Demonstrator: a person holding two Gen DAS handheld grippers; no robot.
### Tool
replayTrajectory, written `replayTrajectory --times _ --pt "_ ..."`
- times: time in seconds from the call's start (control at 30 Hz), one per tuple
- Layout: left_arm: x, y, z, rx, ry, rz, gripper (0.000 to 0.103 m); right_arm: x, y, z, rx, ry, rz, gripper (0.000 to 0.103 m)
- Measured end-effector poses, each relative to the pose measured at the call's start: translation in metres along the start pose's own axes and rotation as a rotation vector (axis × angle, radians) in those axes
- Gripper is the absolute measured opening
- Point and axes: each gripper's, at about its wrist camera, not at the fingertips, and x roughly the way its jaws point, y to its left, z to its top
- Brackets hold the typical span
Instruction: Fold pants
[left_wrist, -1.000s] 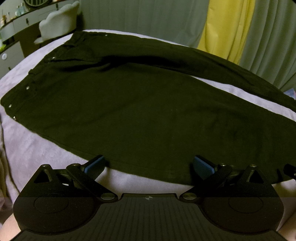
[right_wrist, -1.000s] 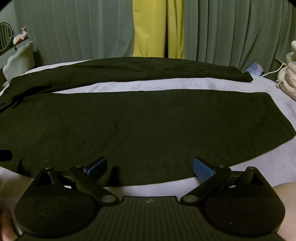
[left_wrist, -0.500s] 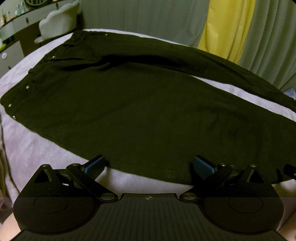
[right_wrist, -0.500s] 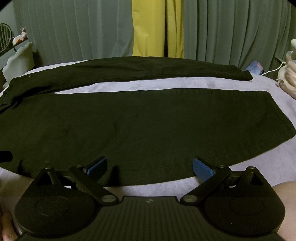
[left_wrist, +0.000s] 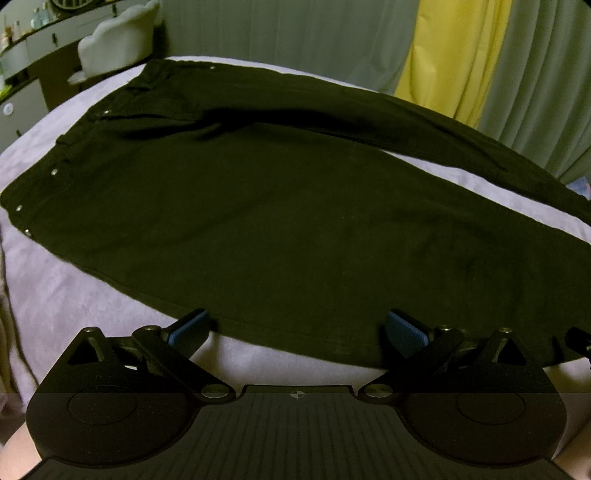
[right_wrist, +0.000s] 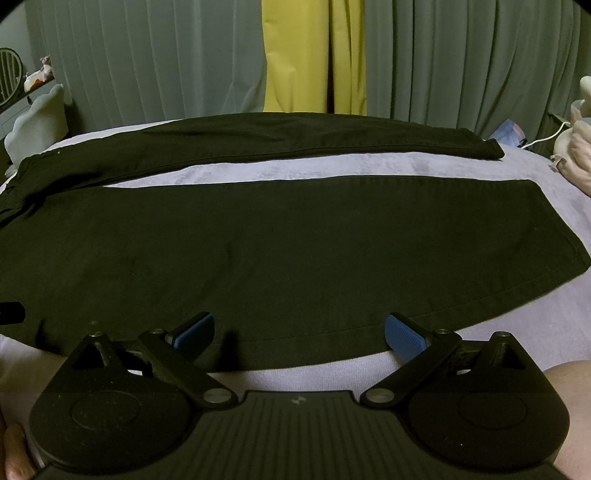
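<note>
A lilac bed cover (right_wrist: 332, 166) stretches out ahead of both grippers, with grey and yellow curtains (right_wrist: 314, 55) beyond it. On it the dark pants (left_wrist: 277, 221) lie flat and unfolded, waistband (left_wrist: 40, 192) ahead and left of the left gripper (left_wrist: 297, 328), the two legs spread with a strip of cover between them, the near hem (right_wrist: 554, 229) ahead and right of the right gripper (right_wrist: 299, 328). The cloth looks like thick, soft cotton: probably floppy, a little heavy, not slippery, so it should drape rather than hold shape; the near leg's outer seam, directly in front of both tools, seems the sensible place to pinch. Each gripper is held low and level just short of that edge, its blue-padded fingers (right_wrist: 402, 334) spread wide and gripping nothing.
</note>
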Motion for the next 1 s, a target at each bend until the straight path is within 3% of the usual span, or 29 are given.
replayTrajectory --times 0.57,1.0 --pt "-0.002 0.002 0.004 -0.001 0.0 -0.01 0.103 -0.001 0.0 0.001 0.002 0.013 0.008 0.099" --pt "0.0 0.004 0.013 -0.014 0.001 0.0 0.103 0.025 -0.016 0.022 0.1 0.11 0.041 0.099"
